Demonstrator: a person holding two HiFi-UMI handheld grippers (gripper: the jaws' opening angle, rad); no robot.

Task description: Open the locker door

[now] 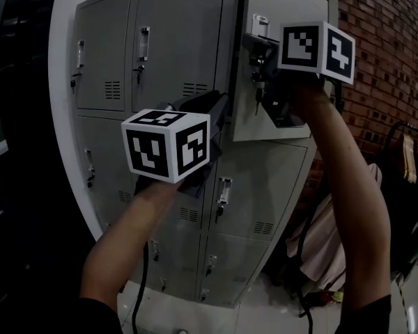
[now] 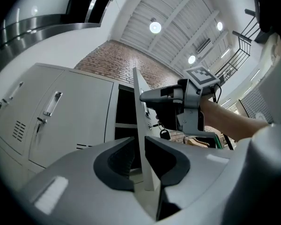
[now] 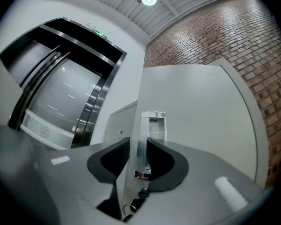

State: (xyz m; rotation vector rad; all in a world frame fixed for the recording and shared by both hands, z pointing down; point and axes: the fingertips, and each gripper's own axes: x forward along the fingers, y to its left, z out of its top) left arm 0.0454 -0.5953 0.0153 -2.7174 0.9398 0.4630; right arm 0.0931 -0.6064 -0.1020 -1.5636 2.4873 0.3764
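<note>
Head view: the upper right locker door (image 1: 285,5) stands ajar, its free edge to the left. The right gripper (image 1: 265,82) is at the handle (image 1: 260,26), the left gripper (image 1: 216,110) lower down.
Left gripper view: the pads pinch the door's upright free edge.
Right gripper view: the pads pinch the upright handle.
The door likely swings near and right, so the right gripper is better placed to pull.

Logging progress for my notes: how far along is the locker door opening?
Done: the grey metal locker door already stands ajar, dark compartment showing. In hand: right gripper clamps its silver handle, left gripper pinches its edge. Left: likely swinging it fully open.
</note>
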